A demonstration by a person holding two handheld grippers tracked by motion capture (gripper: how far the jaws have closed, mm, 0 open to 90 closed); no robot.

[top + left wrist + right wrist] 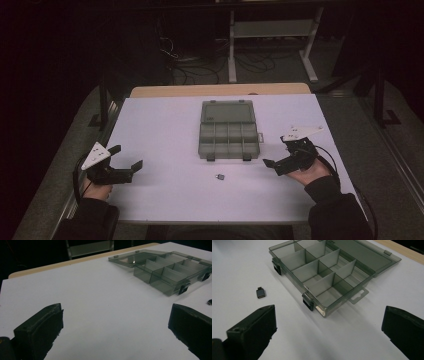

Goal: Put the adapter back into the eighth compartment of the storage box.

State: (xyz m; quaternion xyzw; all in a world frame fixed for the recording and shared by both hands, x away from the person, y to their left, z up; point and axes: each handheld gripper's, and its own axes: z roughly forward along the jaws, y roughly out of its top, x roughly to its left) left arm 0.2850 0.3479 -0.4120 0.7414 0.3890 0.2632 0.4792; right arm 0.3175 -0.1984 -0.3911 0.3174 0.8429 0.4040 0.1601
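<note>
A smoky clear compartment box lies open in the middle of the white table, its lid folded flat on the far side and its compartments empty. A small black adapter lies just in front of the box. My left gripper rests open at the table's near left, well away from both. My right gripper stands open just right of the box. In the right gripper view the box and adapter lie ahead of the wide-apart jaws. In the left gripper view the box sits at the upper right.
The table's wooden far edge shows beyond the white sheet. A metal rack and loose cables stand on the dark floor behind. Bare white surface lies to the left of the box.
</note>
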